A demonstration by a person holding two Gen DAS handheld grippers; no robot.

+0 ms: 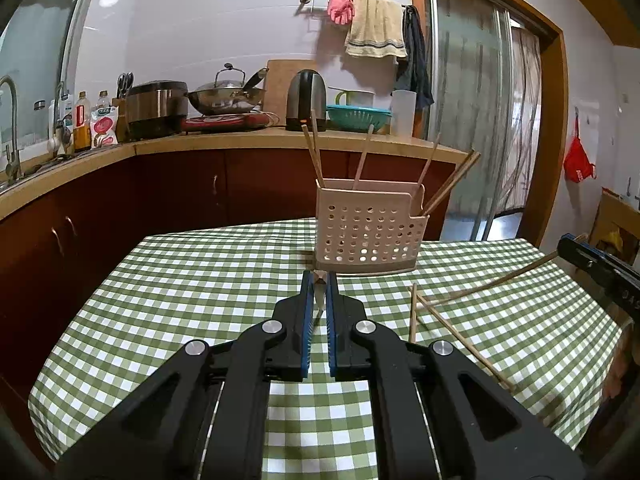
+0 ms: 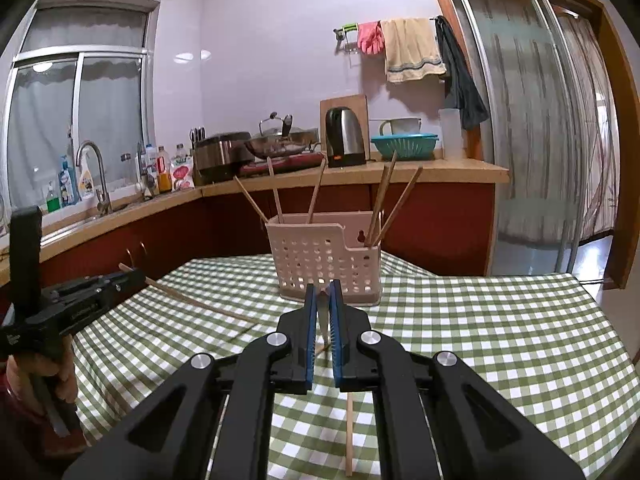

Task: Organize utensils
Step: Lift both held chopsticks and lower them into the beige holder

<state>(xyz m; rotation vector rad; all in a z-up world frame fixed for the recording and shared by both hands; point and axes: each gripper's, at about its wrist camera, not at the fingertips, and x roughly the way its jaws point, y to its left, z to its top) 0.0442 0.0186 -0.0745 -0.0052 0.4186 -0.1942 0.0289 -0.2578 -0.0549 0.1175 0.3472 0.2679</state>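
Both claws closed. Left claw (image 1: 319, 280) grips one chopstick (image 2: 192, 300), which slants down toward the checked counter (image 1: 180, 280). Right claw (image 2: 323, 290) pinches another chopstick (image 2: 349, 432), hanging below its jaws. Perforated holder (image 1: 366, 232) stands upright on the counter ahead, several chopsticks in it. Two loose chopsticks (image 1: 412, 312) lie crossed right of the left claw.
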